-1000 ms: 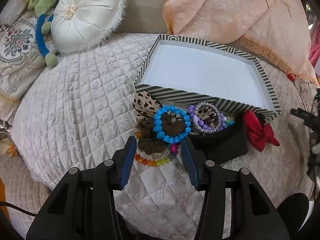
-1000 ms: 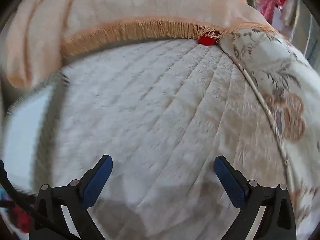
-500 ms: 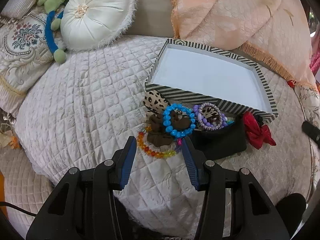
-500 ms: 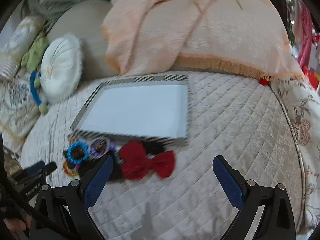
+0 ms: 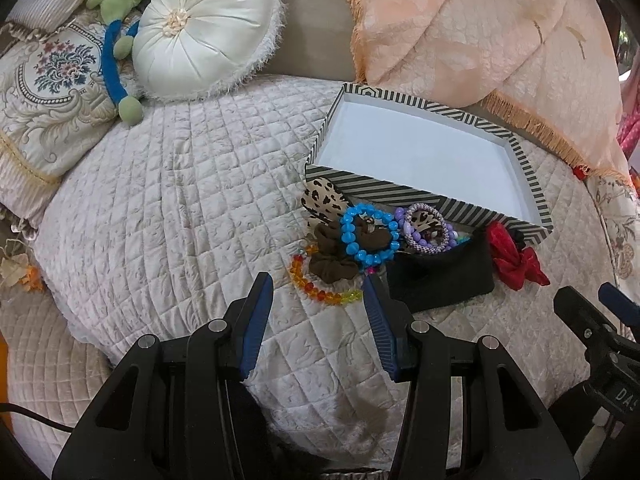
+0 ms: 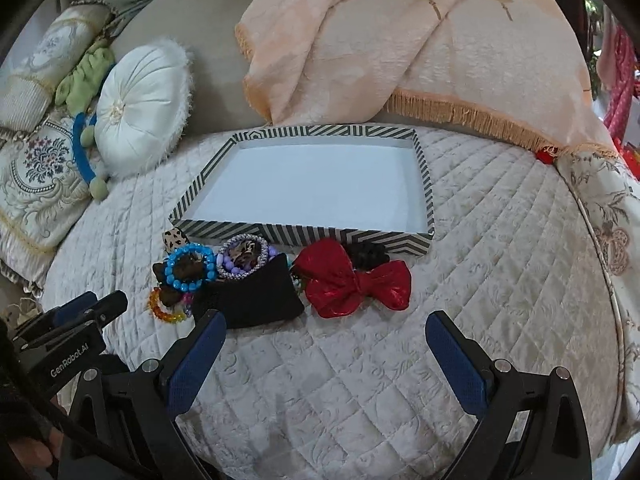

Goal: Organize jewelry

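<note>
Two beaded bracelets (image 5: 370, 236) (image 5: 426, 227), one red bow (image 6: 357, 278), one striped tray (image 6: 304, 233).

1. The black pouch (image 6: 256, 290) is covering part of the purple bracelet (image 6: 243, 258) and the beads beside it.
2. The blue bracelet (image 5: 370, 236) is lying over the brown scrunchie (image 5: 332, 258), hiding its middle.
3. The red bow (image 6: 356, 280) is overlapping a black scrunchie (image 6: 368, 255).
4. The frame edge is cutting off the right gripper (image 5: 604, 312) in the left wrist view.

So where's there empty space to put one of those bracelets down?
The striped tray has a wholly bare white floor. The quilt lies bare right of the red bow, and between the pile and the round white cushion. It is crowded along the tray's near wall, around the blue bracelet.
</note>
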Demonstrator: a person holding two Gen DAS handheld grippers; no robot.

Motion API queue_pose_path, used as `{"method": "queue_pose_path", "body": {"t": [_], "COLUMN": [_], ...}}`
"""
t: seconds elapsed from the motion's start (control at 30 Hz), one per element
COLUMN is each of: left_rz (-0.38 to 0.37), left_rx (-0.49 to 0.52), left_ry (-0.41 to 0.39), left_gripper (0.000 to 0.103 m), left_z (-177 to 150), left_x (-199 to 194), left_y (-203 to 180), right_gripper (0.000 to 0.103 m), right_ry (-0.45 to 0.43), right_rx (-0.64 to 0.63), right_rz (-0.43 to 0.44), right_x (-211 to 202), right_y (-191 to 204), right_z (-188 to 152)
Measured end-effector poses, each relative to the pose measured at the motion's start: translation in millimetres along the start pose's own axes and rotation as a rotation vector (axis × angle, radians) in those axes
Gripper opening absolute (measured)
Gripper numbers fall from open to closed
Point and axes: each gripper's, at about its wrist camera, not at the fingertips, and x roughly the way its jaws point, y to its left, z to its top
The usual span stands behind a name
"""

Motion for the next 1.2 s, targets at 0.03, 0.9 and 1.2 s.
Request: {"method": "queue_pose_path", "body": {"t": [0.03,0.9,1.2], "left_rz": [-0.001,-0.012,-0.018], "left_rx": [0.001,0.005,0.004], "left_ry": [-0.002,0.021,0.024], "left_gripper": [0.047,0.047,0.047], "left_z": [0,-6,-8], "left_x": [0,9,8], "left_y": [0,1,1], "right_gripper": [0.099,0.099,0.099], "right_ry": [0.003,0.041,0.044], "right_rx": [-0.001,-0.017,-0.024], "right_rz": [-0.002,-0.014,-0.009], "right_x": [0,14,13], "right_y": [0,4,7], "right_z": [0,-5,-6]}}
